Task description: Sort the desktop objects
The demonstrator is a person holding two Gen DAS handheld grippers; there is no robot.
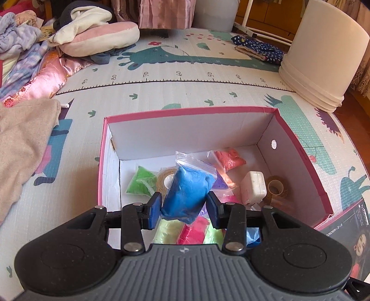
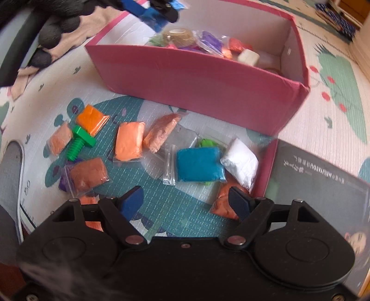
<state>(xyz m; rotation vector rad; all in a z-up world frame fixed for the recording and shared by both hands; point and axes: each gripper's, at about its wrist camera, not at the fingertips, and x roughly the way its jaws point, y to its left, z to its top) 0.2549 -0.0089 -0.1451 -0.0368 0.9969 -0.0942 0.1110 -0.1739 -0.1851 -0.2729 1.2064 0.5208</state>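
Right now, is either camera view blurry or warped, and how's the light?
Left wrist view: sharp and sunlit, with fisheye bending of the pink box rim and the mat's ruler line. Right wrist view: soft motion blur at the top, where the other hand-held gripper smears, and along the picture's edges; the light is even.

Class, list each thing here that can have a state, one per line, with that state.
Left claw: shut on the blue clay bag, above the box.
Right claw: open, holding nothing.
Pink box: lidless, partly filled.
Teal clay bag: on the mat, outside the box.
Green bolt: lying on its side.
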